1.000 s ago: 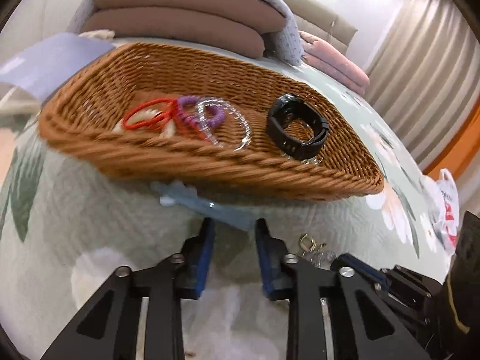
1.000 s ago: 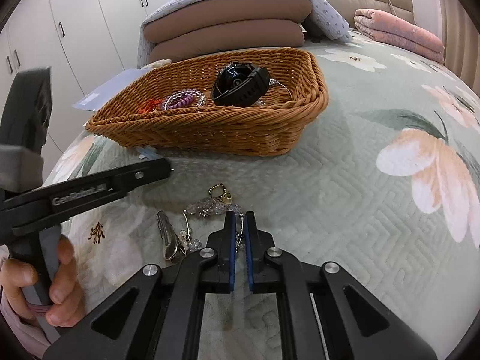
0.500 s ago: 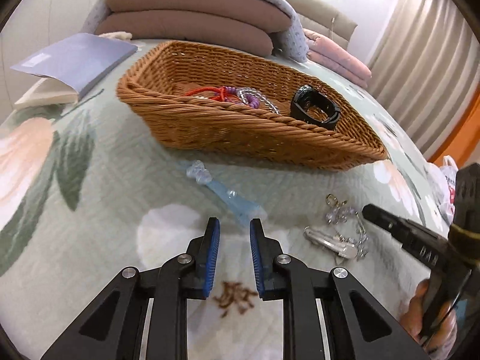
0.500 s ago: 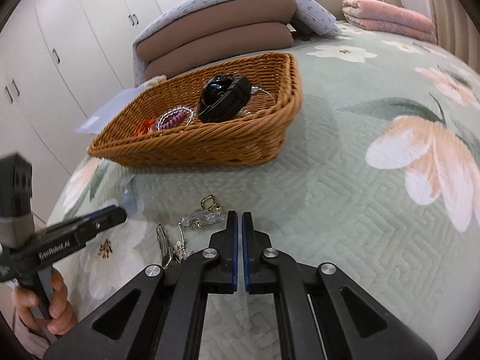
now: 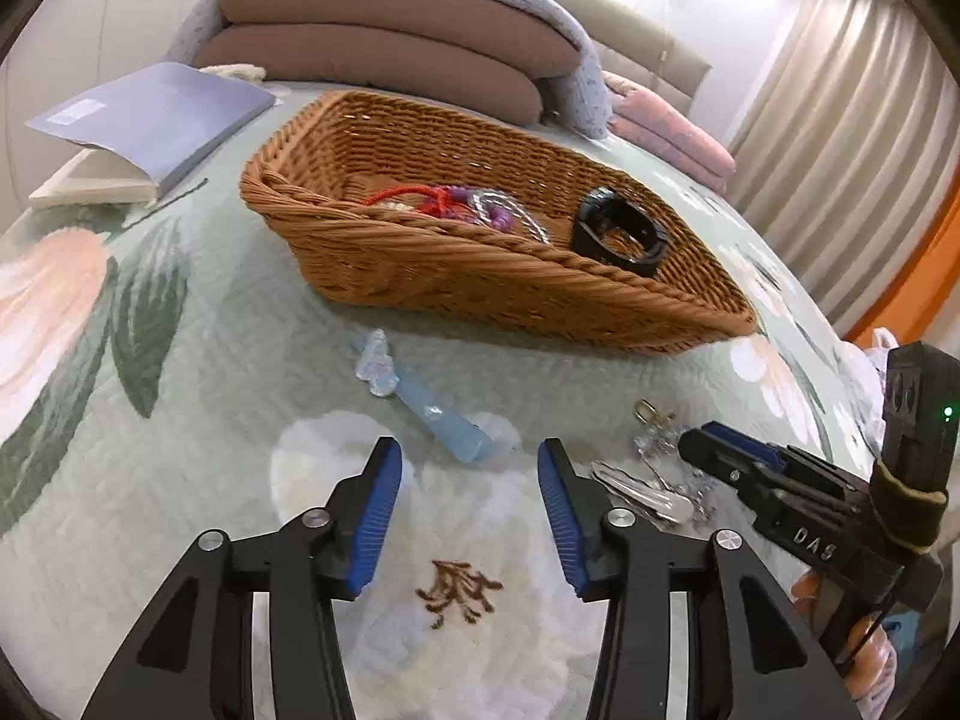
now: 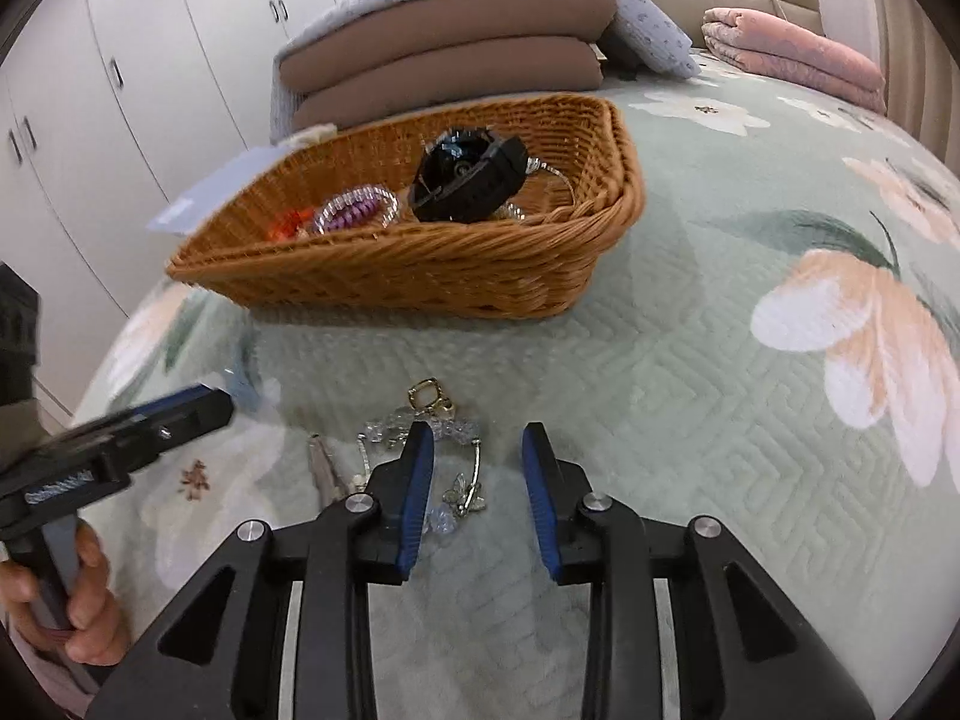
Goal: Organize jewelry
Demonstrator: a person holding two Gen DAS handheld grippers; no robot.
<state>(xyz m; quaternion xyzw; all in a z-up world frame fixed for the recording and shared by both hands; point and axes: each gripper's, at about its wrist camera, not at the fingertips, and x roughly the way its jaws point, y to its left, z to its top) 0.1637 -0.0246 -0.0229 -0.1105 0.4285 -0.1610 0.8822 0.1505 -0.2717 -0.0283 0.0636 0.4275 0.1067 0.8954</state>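
Note:
A wicker basket (image 5: pixel 480 282) (image 6: pixel 420 276) on the floral bedspread holds a black watch (image 5: pixel 618 234) (image 6: pixel 471 180), red, purple and clear bracelets (image 5: pixel 462 204) (image 6: pixel 354 210). A pale blue hair clip (image 5: pixel 420 402) lies on the bedspread just ahead of my open, empty left gripper (image 5: pixel 468 492). My right gripper (image 6: pixel 477 474) is open and empty over a crystal bracelet with a gold clasp (image 6: pixel 432 414) (image 5: pixel 654 426). A silver hair clip (image 5: pixel 642 492) (image 6: pixel 324 468) lies beside it.
A grey-blue book (image 5: pixel 156 114) lies left of the basket. Folded brown cushions under a blue cover (image 5: pixel 390 48) and a pink blanket (image 6: pixel 792 54) are behind it. White wardrobe doors (image 6: pixel 120 72) stand at left.
Both grippers have opened from shut. The left gripper has drawn back from the basket and lowered toward the blue hair clip.

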